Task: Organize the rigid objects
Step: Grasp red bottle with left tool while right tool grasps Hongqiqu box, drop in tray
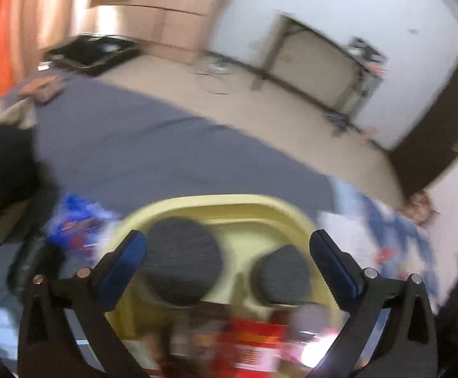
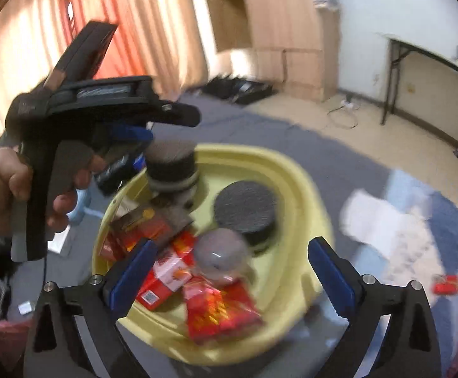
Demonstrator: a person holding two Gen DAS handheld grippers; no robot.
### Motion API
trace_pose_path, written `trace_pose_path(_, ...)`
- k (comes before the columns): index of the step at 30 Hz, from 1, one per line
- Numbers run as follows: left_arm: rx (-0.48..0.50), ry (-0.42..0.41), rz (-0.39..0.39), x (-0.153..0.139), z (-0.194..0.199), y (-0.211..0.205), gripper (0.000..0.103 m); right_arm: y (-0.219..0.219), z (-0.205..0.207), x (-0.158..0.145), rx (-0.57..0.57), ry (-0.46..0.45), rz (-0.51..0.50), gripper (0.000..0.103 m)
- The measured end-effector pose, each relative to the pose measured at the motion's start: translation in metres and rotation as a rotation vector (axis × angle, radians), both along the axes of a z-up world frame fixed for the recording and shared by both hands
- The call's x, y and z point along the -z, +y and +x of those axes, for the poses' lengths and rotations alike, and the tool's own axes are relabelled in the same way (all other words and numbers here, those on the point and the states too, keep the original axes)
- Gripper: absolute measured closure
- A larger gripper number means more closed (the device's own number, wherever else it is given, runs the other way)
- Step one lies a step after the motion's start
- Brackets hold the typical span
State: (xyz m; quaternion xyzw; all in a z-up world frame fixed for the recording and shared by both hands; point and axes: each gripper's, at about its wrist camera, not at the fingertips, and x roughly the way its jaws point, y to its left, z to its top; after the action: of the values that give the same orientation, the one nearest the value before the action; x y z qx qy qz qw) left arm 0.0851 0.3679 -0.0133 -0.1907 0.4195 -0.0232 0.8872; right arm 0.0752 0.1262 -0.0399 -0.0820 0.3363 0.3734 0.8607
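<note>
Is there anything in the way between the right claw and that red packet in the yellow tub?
Nothing visible blocks it. The right claw is open above the yellow tub, and the red packet lies on top of the pile just below it. A grey ball sits beside the packet, not over it. The left claw is off at the far rim.

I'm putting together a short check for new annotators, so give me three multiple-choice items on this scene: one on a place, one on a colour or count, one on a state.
1. Where do the two dark round-lidded jars sit?
A. In the yellow basin
B. On the far folding table
C. On the bare floor

2. What colour are the gripper pads?
A. Green
B. Blue
C. White

3. How do the right gripper's jaws stand?
A. Shut on a red box
B. Shut on nothing
C. Open, holding nothing

Answers: 1 A, both jars stand inside the yellow basin. 2 B, the pads are blue. 3 C, the right gripper is spread wide above the red boxes.
</note>
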Motion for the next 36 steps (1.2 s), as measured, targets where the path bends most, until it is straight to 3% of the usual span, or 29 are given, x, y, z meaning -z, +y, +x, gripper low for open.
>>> trace_pose_path(2,0.134,0.023,0.002,-0.011,0.012,-0.031,0.000,-0.042,-0.004,-0.008,0.086,-0.061,0.014,0.000)
trace_pose_path(4,0.276,0.002,0.058,-0.021,0.022,-0.074,0.000,-0.101,-0.004,-0.005,0.236,-0.114,-0.025,0.000)
trace_pose_path(9,0.634,-0.071,0.242,-0.017,0.053,-0.218,0.000,-0.225,0.008,0.028,0.578,-0.100,-0.138,0.000)
trace_pose_path(12,0.825,-0.058,0.342,0.007,0.068,-0.290,0.000,-0.267,0.019,0.046,0.632,0.017,-0.086,0.000)
trace_pose_path(16,0.942,-0.034,0.428,0.040,0.084,-0.343,0.001,-0.273,0.029,0.062,0.621,0.063,-0.087,0.000)
trace_pose_path(18,0.934,-0.012,0.468,0.055,0.094,-0.359,0.003,-0.273,0.033,0.068,0.594,0.064,-0.077,0.000)
trace_pose_path(19,0.923,0.013,0.489,0.062,0.099,-0.365,0.013,-0.271,0.034,0.068,0.576,0.046,-0.077,0.000)
trace_pose_path(20,0.932,0.046,0.464,0.071,0.102,-0.370,0.022,-0.271,0.036,0.068,0.566,0.028,-0.086,0.000)
trace_pose_path(22,0.936,0.081,0.437,0.081,0.104,-0.375,0.027,-0.269,0.042,0.070,0.568,0.027,-0.095,0.001)
trace_pose_path(23,0.919,0.071,0.456,0.086,0.101,-0.379,0.027,-0.270,0.043,0.073,0.576,0.030,-0.096,0.005)
trace_pose_path(24,0.903,0.051,0.461,0.087,0.098,-0.381,0.030,-0.271,0.045,0.076,0.589,0.032,-0.100,0.015)
trace_pose_path(25,0.874,0.039,0.438,0.085,0.096,-0.381,0.040,-0.271,0.047,0.078,0.607,0.032,-0.107,0.020)
trace_pose_path(26,0.844,0.033,0.412,0.084,0.094,-0.380,0.059,-0.273,0.048,0.077,0.618,0.026,-0.101,0.029)
trace_pose_path(27,0.799,0.018,0.405,0.082,0.091,-0.378,0.071,-0.276,0.048,0.075,0.627,0.025,-0.087,0.043)
trace_pose_path(28,0.746,0.002,0.414,0.080,0.089,-0.375,0.079,-0.277,0.048,0.073,0.630,0.026,-0.076,0.048)
trace_pose_path(33,0.572,-0.020,0.333,0.076,0.069,-0.363,0.079,-0.281,0.043,0.067,0.614,0.014,-0.062,0.048)
trace_pose_path(36,0.484,-0.086,0.274,0.047,0.044,-0.340,0.079,-0.278,0.028,0.044,0.581,-0.025,-0.026,0.048)
